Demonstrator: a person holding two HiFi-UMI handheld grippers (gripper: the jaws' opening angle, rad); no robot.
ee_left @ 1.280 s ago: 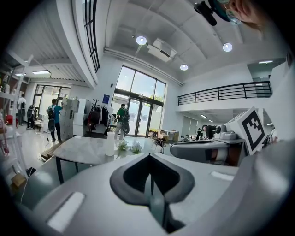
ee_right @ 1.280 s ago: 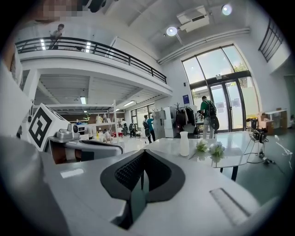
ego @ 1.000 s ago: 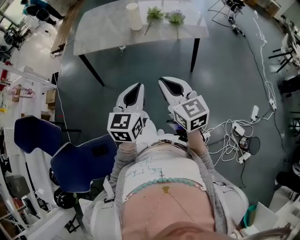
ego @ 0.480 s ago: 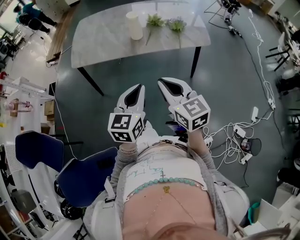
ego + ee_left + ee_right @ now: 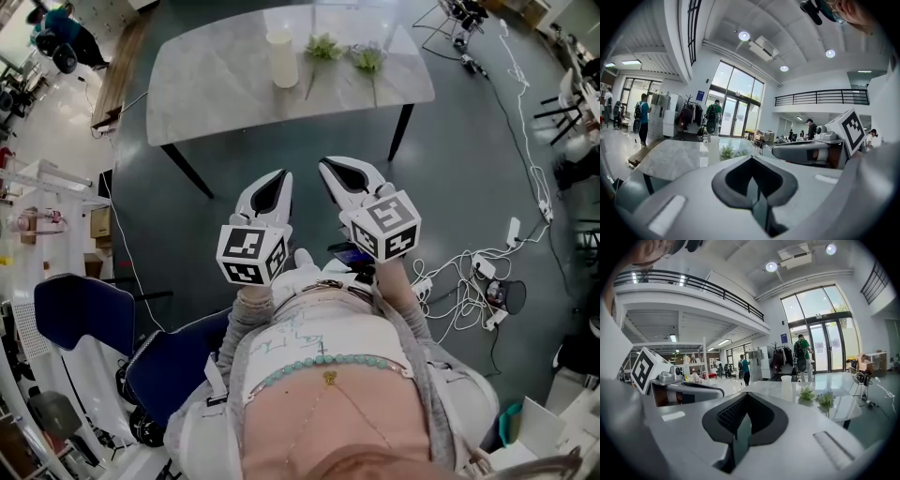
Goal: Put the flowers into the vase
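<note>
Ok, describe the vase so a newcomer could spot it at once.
Find the pale table on the dark floor. Near its far edge stands the vase, left of two flowers. It alone is a plain cream upright cylinder; they are green sprigs lying flat.

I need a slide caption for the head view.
Left gripper and right gripper, both shut and empty, held before a table with a white vase and two flowers.

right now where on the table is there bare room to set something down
The table is bare from its left edge to the vase, and along the near edge. Crowded: the far right, where vase and flowers sit.
</note>
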